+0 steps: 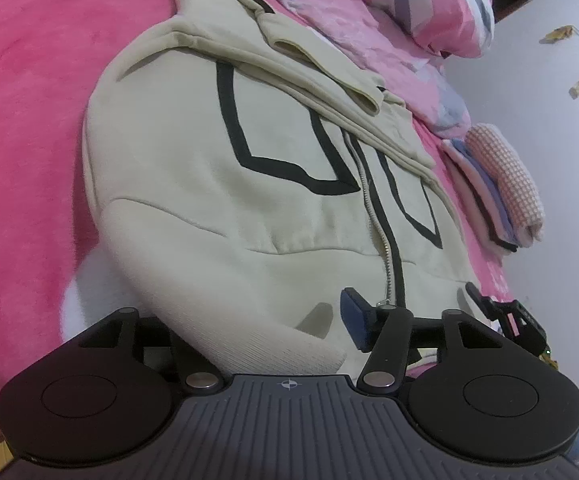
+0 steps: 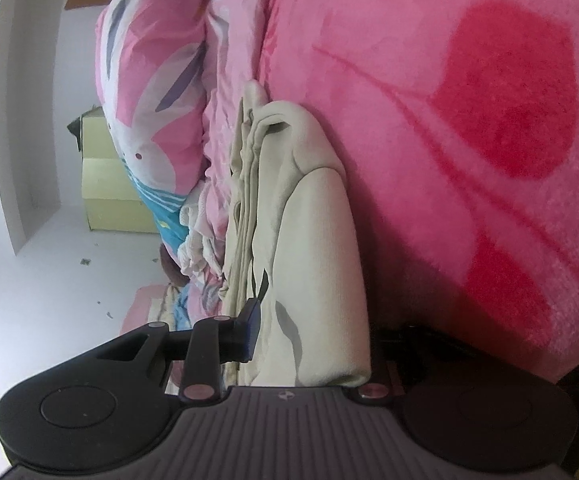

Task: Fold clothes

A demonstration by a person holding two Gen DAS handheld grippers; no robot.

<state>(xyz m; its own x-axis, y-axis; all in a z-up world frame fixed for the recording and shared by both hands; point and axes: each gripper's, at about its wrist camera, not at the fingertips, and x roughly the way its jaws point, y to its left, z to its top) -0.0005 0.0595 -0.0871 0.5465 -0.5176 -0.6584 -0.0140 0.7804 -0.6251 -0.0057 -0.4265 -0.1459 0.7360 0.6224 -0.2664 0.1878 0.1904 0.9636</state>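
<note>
Cream zip hoodie lies front-up on the pink fleece blanket, hem toward the left wrist camera, hood end away. Long axis runs from hem to hood, following the zipper; black trim outlines the chest panels. A sleeve is folded across the upper chest.

Left gripper: jaws stand fairly wide with the ribbed hem between them. The blue pad is clear of the cloth; the other finger is hidden under the hem. Not pressing on what shows.

Right gripper: narrow, clamped on the hoodie's hem edge. Blue pad bears against the cloth; opposite finger is buried behind the fabric.

Room to move: broad bare blanket on the side away from the wall. The other side is tighter, with a folded stack of clothes just beside the hoodie, and a pillow and rumpled pink bedding past the hood. White wall close beyond the stack.
</note>
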